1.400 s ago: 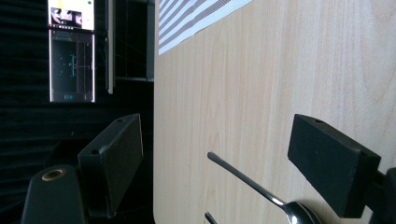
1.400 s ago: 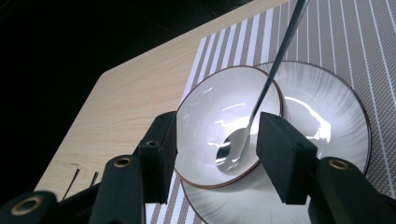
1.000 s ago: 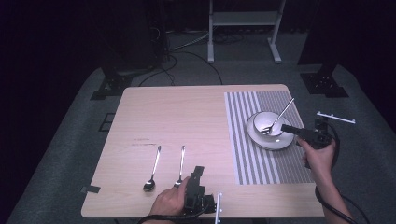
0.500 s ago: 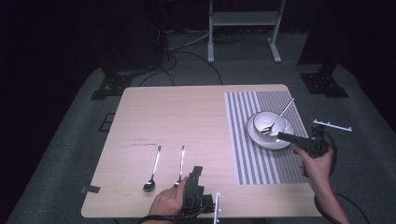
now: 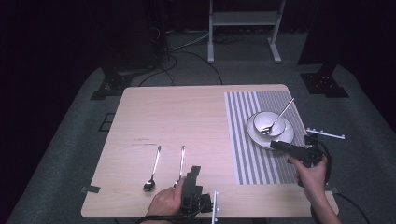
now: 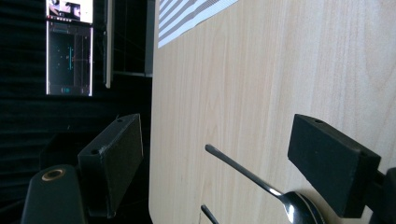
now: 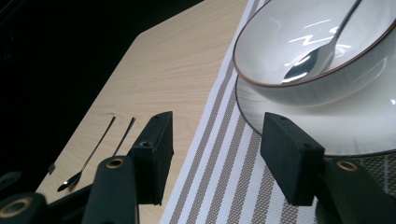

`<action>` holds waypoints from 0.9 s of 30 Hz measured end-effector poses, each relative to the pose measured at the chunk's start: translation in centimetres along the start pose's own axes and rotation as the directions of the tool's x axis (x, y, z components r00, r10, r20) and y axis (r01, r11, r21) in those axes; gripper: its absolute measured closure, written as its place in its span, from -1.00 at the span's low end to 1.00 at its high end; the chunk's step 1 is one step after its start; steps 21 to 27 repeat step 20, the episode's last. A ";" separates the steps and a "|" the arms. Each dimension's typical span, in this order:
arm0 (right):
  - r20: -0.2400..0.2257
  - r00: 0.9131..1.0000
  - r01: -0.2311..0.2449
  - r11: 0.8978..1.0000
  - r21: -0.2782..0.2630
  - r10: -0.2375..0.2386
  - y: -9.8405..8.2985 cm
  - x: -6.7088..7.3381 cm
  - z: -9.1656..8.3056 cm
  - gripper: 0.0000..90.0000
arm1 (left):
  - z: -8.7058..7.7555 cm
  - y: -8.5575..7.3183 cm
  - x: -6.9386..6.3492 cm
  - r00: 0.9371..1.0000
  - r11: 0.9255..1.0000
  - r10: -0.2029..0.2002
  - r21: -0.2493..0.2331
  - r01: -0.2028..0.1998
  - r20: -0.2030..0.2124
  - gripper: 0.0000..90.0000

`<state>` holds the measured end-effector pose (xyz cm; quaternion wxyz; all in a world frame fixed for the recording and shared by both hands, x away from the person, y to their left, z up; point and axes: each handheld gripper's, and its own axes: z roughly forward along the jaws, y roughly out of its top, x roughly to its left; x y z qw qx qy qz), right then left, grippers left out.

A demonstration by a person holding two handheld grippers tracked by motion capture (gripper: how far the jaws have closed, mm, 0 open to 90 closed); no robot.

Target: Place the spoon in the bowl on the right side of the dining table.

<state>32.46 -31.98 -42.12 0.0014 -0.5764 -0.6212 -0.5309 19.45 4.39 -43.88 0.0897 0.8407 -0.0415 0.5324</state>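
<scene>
Table (image 5: 187,116), right tool (image 5: 275,145) beside plate (image 5: 256,136)

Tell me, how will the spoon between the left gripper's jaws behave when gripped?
The spoon looks like polished metal, so probably stiff but slippery. Its thin handle lies flat on the table, so it may slide or pivot before lifting.

Two black grippers, one per hand. Left gripper (image 6: 224,158): thick, blocky black jaws, a small hole in each, a brass-ringed screw lower down. Right gripper (image 7: 219,154): same black blocks, same brass-ringed screws. Black cable trailing behind. Bare hands and forearms, no sleeves.
</scene>
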 end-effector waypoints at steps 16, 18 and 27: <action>-0.045 0.999 0.019 0.999 0.027 -0.018 -3.5 1.3 0.8 -0.10 | -0.1 -0.6 0.0 1.000 1.000 -0.010 0.007 0.010 -0.003 -0.63; -0.047 0.999 0.026 0.999 0.029 -0.024 -3.8 1.5 0.8 -0.12 | -0.1 -0.6 0.0 1.000 1.000 -0.014 0.005 0.014 -0.004 -0.63; -0.052 0.998 0.029 0.999 0.029 -0.027 -3.9 1.6 0.9 -0.13 | -0.1 -0.7 0.0 1.000 1.000 -0.016 0.005 0.016 -0.002 -0.63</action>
